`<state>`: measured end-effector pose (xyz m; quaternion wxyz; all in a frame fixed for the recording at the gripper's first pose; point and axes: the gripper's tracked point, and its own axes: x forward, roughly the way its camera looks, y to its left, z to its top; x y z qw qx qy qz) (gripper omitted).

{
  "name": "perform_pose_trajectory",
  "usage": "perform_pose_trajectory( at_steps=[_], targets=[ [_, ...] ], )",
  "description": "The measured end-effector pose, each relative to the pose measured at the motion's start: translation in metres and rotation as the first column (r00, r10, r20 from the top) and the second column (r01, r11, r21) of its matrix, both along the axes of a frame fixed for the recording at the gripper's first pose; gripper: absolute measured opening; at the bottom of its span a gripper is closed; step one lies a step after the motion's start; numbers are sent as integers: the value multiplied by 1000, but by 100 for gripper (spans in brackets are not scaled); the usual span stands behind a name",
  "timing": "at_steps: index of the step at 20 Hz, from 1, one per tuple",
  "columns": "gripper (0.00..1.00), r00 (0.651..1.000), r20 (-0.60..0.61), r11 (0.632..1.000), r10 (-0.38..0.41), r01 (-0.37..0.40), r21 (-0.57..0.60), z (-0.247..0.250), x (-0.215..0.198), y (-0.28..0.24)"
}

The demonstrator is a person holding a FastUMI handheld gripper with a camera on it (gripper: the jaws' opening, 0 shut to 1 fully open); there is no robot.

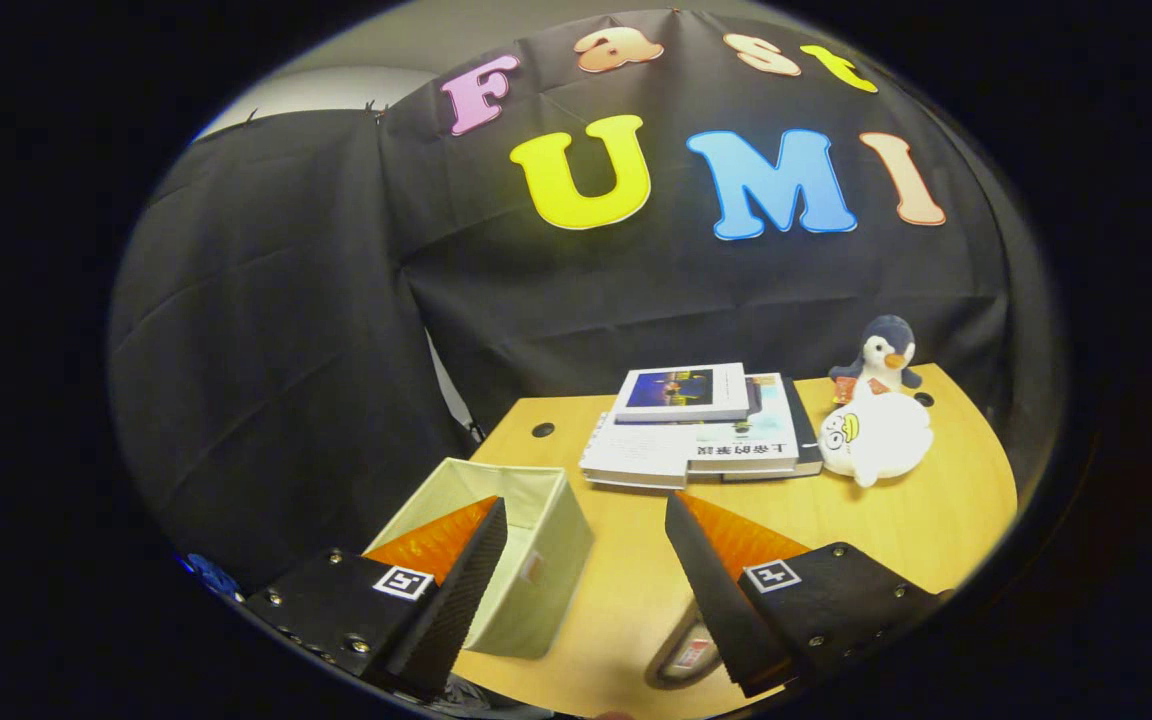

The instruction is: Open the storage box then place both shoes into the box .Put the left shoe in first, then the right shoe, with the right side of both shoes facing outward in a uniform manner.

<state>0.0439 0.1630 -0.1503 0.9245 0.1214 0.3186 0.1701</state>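
Now | gripper (586,515) apart, holding nothing | storage box (526,570) apparently open, behind left finger | table (936,520)

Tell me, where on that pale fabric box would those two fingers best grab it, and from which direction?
Probably the box's near right wall, taken from above. The box stands upright and open-topped on the wooden table, so its thin wall has a free upper edge that one finger can go inside of and one outside. The gripper is open and hovers above, its left finger over the box's opening, holding nothing.
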Motion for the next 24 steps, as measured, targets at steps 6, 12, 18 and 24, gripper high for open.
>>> perform_pose_trajectory(
  at_steps=[6,12,18,24],
  targets=[
    [97,998,-52,996,-29,24,-88,-57,-11,-35],
    [97,987,-136,988,-83,64,-137,-108,-31,-64],
    [98,967,-225,985,-115,83,-148,-156,-47,-77],
    [98,949,-299,985,-98,49,-166,-187,-62,-81]
  ],
)
